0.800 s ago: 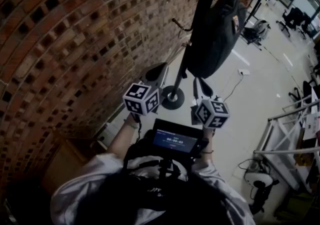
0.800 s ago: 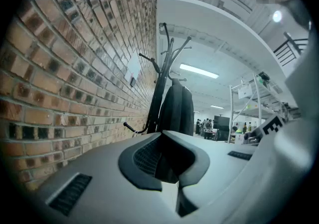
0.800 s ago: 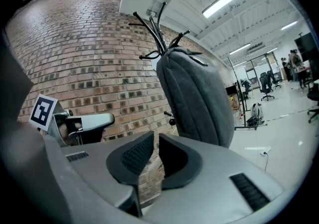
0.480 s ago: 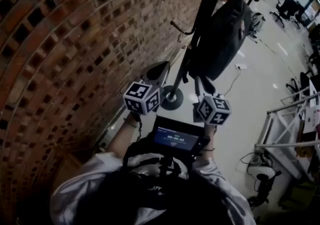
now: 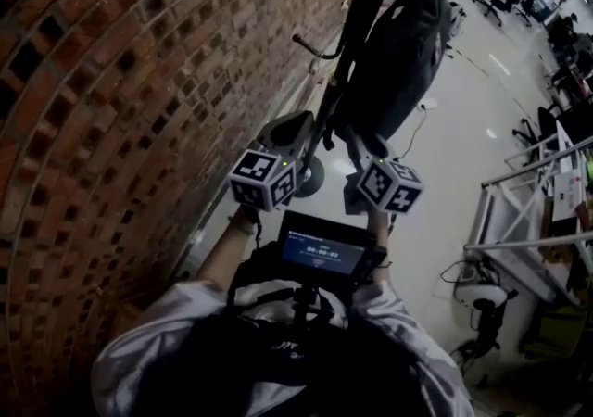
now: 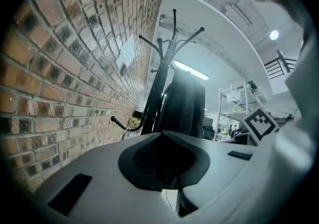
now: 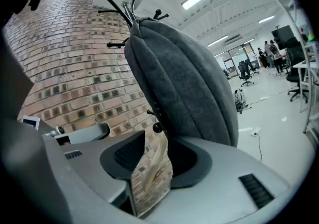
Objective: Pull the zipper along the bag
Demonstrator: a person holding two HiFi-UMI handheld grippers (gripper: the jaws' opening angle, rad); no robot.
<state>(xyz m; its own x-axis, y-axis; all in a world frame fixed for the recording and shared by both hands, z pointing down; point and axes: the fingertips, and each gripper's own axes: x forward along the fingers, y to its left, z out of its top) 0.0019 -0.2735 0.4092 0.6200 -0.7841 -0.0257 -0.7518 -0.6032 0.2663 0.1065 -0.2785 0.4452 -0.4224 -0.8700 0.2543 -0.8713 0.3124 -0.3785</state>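
Bag (image 5: 394,54), dark grey and padded, hangs from a black coat stand (image 5: 357,26) just ahead of and above the right gripper (image 5: 361,142). In the right gripper view the bag (image 7: 184,78) fills the space ahead and rises over the right-hand jaw. The right gripper (image 7: 154,138) has its jaws spread, with only brick showing through the gap. The left gripper (image 5: 292,128) is held beside it, jaws pressed together on nothing. In the left gripper view (image 6: 162,136) the bag (image 6: 184,108) hangs further ahead, slightly to the right. A brick wall (image 5: 120,82) runs along to the left of both grippers.
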